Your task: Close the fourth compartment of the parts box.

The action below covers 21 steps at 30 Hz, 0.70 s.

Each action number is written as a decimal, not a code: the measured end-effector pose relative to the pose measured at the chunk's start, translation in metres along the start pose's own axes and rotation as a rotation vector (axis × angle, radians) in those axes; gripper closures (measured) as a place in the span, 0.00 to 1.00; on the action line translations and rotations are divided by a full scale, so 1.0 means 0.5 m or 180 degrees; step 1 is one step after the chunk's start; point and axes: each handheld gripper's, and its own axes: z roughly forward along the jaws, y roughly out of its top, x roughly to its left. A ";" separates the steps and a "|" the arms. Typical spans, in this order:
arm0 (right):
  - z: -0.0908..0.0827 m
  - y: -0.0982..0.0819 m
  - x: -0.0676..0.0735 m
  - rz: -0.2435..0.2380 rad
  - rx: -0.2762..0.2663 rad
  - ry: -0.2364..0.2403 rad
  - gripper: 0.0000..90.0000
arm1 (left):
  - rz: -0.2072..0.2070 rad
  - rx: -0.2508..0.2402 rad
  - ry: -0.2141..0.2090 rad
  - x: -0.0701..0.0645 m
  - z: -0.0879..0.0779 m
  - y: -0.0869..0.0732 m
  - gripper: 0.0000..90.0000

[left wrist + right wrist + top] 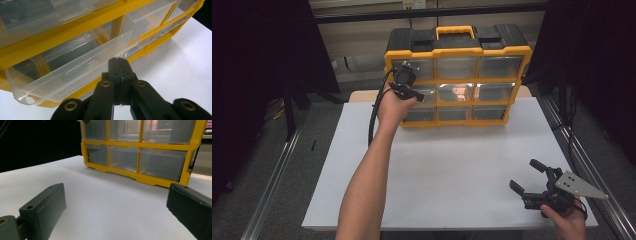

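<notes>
Left gripper view: your left gripper (119,61) has its jaws pinched together at the front lip of a clear plastic drawer (75,67), which sits partly pulled out of the yellow organizer (457,75) at the table's far edge, middle row, left column. Looks like the drawer-pull step; next, draw straight back, keep it level. Lip is thin, glossy, slippery. Right gripper (532,181) rests spread wide, empty, near side of the white table (452,165).
</notes>
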 end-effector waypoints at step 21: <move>0.000 0.000 0.000 0.0002 -0.0002 0.0009 0.02 | -0.0055 -0.0038 0.0071 0.003 0.007 0.006 1.00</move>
